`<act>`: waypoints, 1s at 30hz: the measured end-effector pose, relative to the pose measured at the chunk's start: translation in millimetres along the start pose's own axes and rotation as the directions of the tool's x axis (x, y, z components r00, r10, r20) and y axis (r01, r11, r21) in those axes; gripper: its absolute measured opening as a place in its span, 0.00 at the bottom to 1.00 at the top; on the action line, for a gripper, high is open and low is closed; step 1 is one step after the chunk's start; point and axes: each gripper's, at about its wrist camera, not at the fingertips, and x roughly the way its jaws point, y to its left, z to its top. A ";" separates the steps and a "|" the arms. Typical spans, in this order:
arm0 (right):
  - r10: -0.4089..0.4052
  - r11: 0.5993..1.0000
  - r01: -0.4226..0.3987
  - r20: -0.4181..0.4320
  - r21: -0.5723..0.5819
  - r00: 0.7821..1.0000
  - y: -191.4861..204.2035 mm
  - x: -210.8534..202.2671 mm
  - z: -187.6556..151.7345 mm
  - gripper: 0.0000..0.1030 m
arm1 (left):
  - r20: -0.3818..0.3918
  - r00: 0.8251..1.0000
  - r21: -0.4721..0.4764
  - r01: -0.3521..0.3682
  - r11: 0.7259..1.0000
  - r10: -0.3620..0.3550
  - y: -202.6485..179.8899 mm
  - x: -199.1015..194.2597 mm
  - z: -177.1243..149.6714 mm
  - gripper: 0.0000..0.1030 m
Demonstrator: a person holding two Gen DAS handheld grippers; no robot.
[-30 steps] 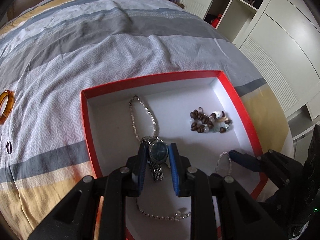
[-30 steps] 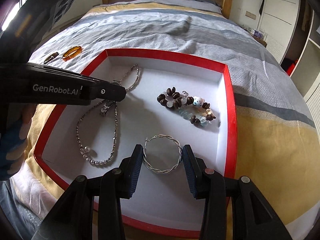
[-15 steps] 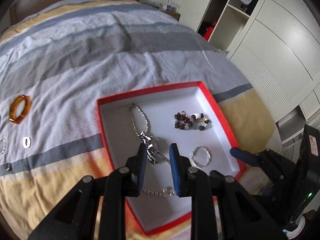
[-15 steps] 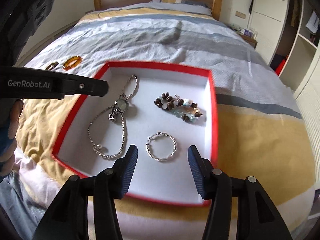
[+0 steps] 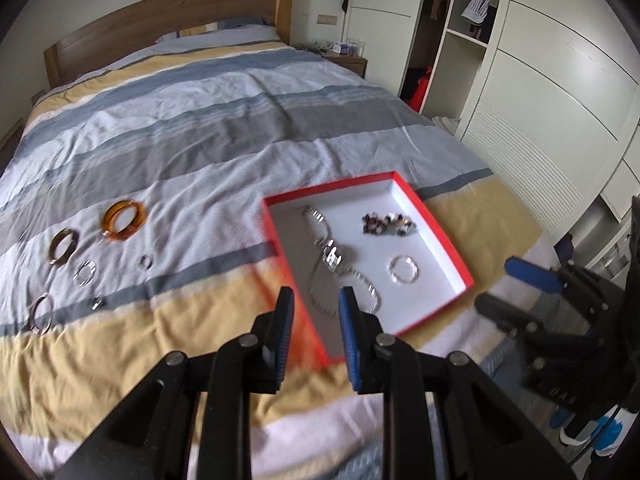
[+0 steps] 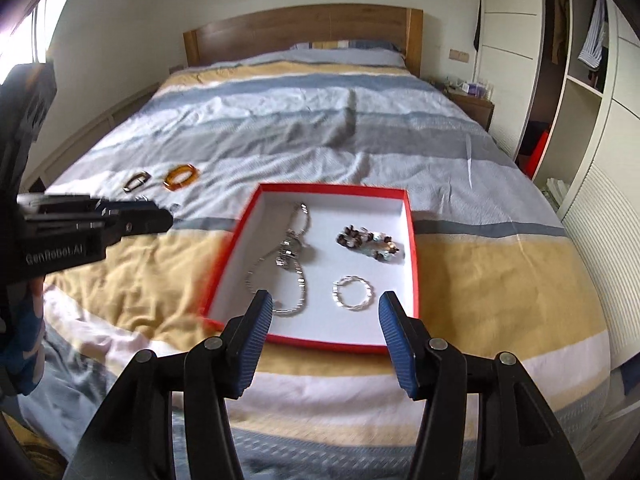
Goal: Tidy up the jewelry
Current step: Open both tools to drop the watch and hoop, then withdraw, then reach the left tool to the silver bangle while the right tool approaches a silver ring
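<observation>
A red box [image 5: 444, 240] [image 6: 412, 240] with a white floor lies on the bed. In it lie a silver watch [image 5: 332, 256] [image 6: 286, 258] on silver chains, a brown bead bracelet [image 5: 386, 224] [image 6: 368, 242] and a twisted silver hoop [image 5: 403, 269] [image 6: 354, 293]. My left gripper [image 5: 314, 308] is open and empty, above the box's near left edge. My right gripper [image 6: 326, 312] is wide open and empty, above the box's near edge. An amber bangle [image 5: 123, 220] [image 6: 181, 173], a brown bangle [image 5: 63, 246] [image 6: 137, 181] and small silver rings [image 5: 85, 273] lie on the bedspread left of the box.
The striped bedspread [image 5: 200, 128] runs to a wooden headboard [image 6: 304, 36]. A white wardrobe [image 5: 540, 80] stands along the right of the bed, with a nightstand [image 5: 346, 60] beside the headboard.
Both grippers pulled back and up from the box. The left gripper let go of the watch, which now lies in the box. The right gripper opened wider off the hoop.
</observation>
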 end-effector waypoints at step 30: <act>0.139 0.982 -0.121 0.115 -0.146 0.984 158.8 -82.9 8.7 0.55 | 0.109 0.966 -0.262 -0.201 0.944 0.235 170.8 -157.8 -135.1 0.36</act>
